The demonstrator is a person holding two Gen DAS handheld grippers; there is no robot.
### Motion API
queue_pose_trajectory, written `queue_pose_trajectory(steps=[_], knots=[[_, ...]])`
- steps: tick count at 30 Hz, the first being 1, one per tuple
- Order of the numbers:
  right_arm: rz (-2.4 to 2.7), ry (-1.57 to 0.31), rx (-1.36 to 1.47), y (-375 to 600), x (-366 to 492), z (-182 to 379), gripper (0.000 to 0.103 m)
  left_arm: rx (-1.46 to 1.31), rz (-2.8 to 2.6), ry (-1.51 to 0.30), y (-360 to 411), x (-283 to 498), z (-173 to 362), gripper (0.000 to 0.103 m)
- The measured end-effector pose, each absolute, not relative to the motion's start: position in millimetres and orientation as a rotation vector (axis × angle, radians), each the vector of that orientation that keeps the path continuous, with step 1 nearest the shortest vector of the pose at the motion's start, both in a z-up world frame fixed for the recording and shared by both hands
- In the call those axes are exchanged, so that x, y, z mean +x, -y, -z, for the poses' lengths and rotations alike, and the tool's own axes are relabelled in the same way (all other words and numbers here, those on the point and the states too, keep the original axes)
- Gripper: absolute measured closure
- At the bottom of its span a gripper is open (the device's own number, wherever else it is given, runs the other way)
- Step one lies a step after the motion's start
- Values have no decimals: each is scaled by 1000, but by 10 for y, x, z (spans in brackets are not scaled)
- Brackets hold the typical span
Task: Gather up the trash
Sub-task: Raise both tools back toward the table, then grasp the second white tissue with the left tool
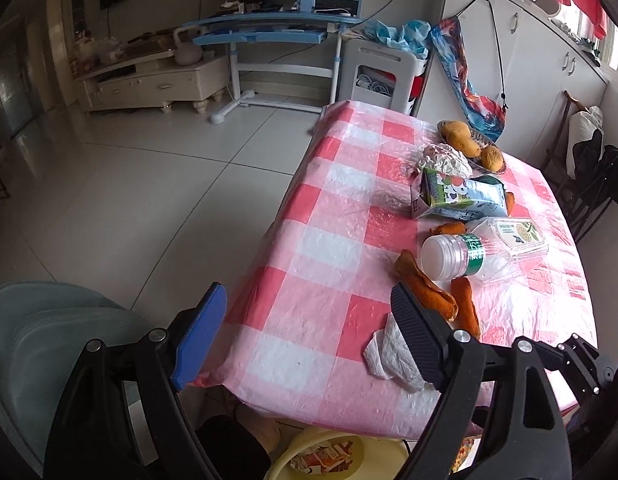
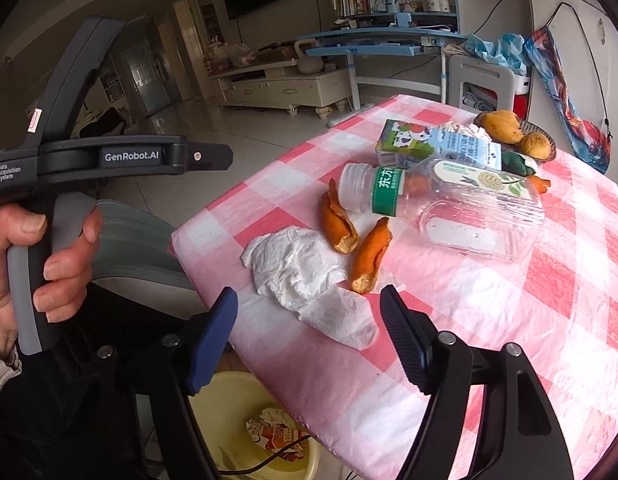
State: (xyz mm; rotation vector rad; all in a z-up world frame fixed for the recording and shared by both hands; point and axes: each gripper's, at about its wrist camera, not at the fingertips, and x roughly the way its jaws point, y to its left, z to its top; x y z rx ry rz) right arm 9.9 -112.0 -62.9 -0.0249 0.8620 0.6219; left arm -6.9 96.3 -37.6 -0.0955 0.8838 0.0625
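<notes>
on the pink and white checked table cloth [image 2: 489, 320], near the front corner, a crumpled white tissue [image 2: 301, 268], with two orange peels [image 2: 341, 224] just beside it. behind them a clear bottle [image 2: 441, 196] lying on its side, a milk carton [image 2: 437, 140] and a basket of fruit [image 2: 521, 136]. below the table edge a yellow bin [image 2: 229, 412] with some paper in it. right gripper [image 2: 309, 336] above the tissue, jaws apart, holding nothing. left gripper [image 1: 309, 336] wide, empty, over the table corner, held by a hand [image 2: 41, 256], with one finger [image 1: 417, 340] over the tissue
</notes>
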Motion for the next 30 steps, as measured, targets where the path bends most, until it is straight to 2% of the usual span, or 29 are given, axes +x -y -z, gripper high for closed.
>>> queue_pose_trajectory(steps=[6,9,16,21,22,30], knots=[[-540,-863,11,1211,199,625,35,-31,-11,-949,-765,-17,574,22],[-473,-874,29,1289,280,642,40,-14,20,-968,-672,-4,629,22],[-474,-912,25,1155,441,701,57,-35,19,-970,-711,-53,638,22],[-471,-967,-14,1072,480,825,75,-13,59,-977,-659,-73,647,22],[-471,-977,-4,1095,489,842,83,-6,71,-982,-639,-77,653,22],[-458,-989,96,1356,417,821,88,65,193,-1011,-333,-99,751,22]])
